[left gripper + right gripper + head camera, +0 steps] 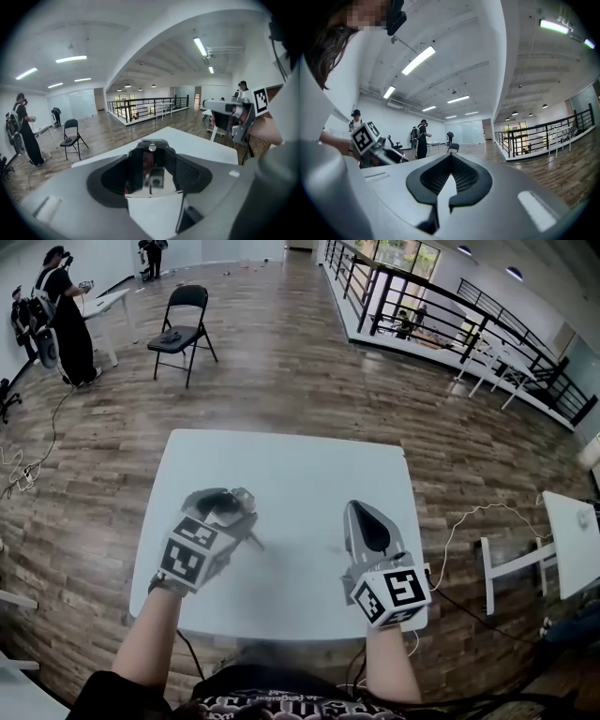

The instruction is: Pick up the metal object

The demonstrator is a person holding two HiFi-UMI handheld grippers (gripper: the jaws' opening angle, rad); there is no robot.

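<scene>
Two handheld grippers above a white table [281, 465] in a wide hall with wood flooring. Left gripper [234, 507], lower left of the head view, clamped on the metal object [242, 496]: a small shiny piece pinched between the dark pads, dead centre of the left gripper view. Apparently raised clear of the tabletop (faint shadow beneath, no contact visible). Long axis hard to judge, seemingly running along the jaws. Right gripper [361, 517], lower right of the head view, jaws pressed together on nothing, tip pointing toward the top of the frame, well apart from the object off to its left. Left hand plainly the nearer one, grip apparently secured, only lifting away left to do.
</scene>
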